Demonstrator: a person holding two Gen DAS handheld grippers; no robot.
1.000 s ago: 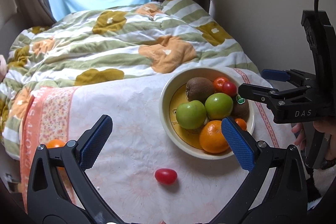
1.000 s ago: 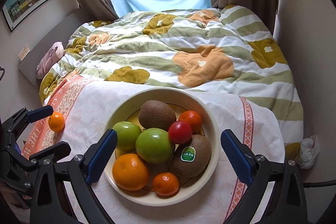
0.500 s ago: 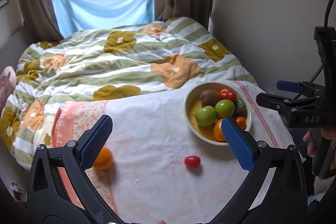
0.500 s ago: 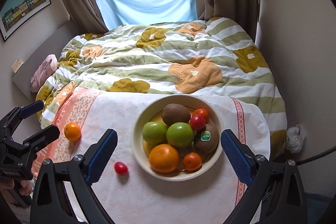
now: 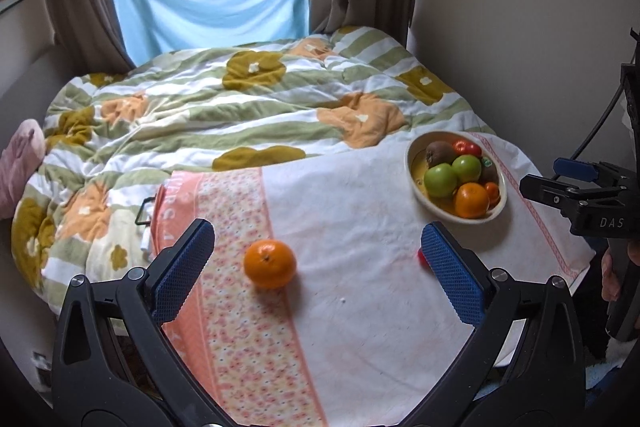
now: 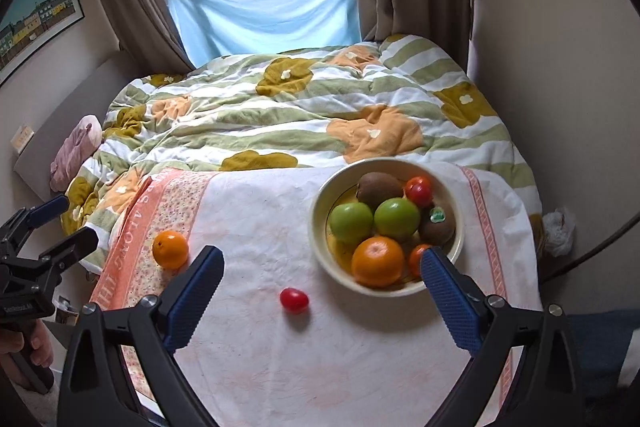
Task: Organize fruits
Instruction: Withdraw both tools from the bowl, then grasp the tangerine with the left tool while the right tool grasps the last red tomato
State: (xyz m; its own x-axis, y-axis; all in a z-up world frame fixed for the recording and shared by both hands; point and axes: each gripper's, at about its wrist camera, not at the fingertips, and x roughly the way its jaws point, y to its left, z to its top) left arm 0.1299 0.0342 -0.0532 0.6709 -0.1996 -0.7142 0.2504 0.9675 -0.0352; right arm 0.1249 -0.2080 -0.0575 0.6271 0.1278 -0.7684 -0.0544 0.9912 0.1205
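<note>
My left gripper (image 5: 316, 259) has its blue-padded fingers spread wide and empty above the round orange mandarin (image 5: 270, 263), which lies low in the left-wrist frame on the cloth-covered worktop (image 5: 360, 227). My right gripper (image 6: 320, 281) is spread and empty too, with the small red tomato (image 6: 294, 300) at lower centre of its frame and the cream ceramic bowl (image 6: 320, 199) of fruits at the right.

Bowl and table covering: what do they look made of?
Bowl: probably glazed ceramic, going by its cream, smooth, faintly shiny thick rim; hard plastic is possible. Covering: woven cloth, matte, with wrinkles, a printed floral band and an edge that drapes.
</note>
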